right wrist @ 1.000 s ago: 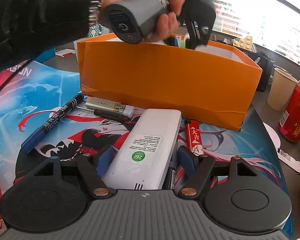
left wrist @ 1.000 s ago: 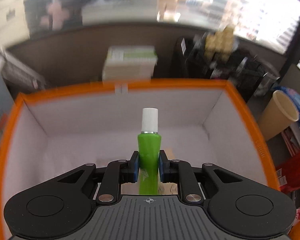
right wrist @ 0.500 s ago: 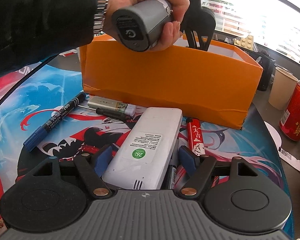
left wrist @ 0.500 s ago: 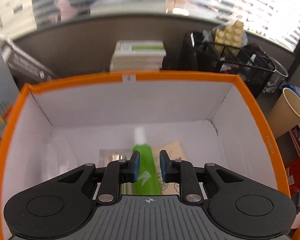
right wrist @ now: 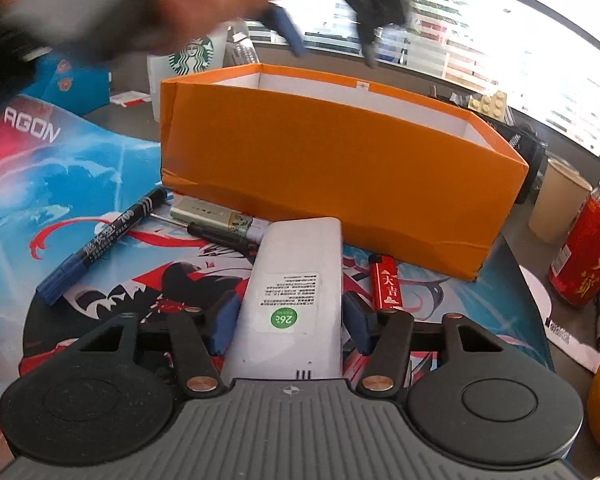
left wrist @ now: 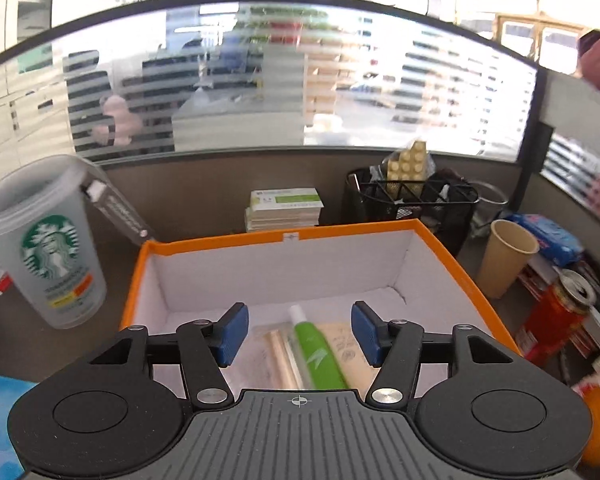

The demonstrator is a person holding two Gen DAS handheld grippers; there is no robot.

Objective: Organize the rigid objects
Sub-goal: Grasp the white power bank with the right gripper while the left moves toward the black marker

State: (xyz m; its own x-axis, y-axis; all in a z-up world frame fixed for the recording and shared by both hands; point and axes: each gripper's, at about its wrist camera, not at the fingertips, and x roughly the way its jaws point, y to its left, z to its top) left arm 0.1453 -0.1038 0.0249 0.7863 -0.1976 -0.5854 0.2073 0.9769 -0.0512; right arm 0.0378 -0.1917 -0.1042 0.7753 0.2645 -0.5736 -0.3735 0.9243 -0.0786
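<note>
My left gripper [left wrist: 298, 334] hangs over the near end of the orange box [left wrist: 284, 236] with its jaws opening and nothing between them. A green tube with a white cap [left wrist: 316, 356] lies flat on the box floor beneath it, next to a tan packet. In the right wrist view the left gripper [right wrist: 328, 40] is a blur above the orange box [right wrist: 340, 168]. My right gripper [right wrist: 290, 324] is low over the printed mat. Its jaws are closing on a white remote [right wrist: 296, 288], and the blue pads [right wrist: 224, 322] touch its long sides.
A blue marker [right wrist: 100, 240], a small screwdriver [right wrist: 220, 236], a silver stick [right wrist: 212, 216] and a red lighter [right wrist: 386, 284] lie before the box. A red can [right wrist: 588, 248] and paper cup [right wrist: 556, 200] stand right. A Starbucks cup [left wrist: 48, 248] stands left of the box.
The left gripper let go of the green tube, which now lies in the box, then opened wide and drew back and up. The right jaws narrowed onto the remote.
</note>
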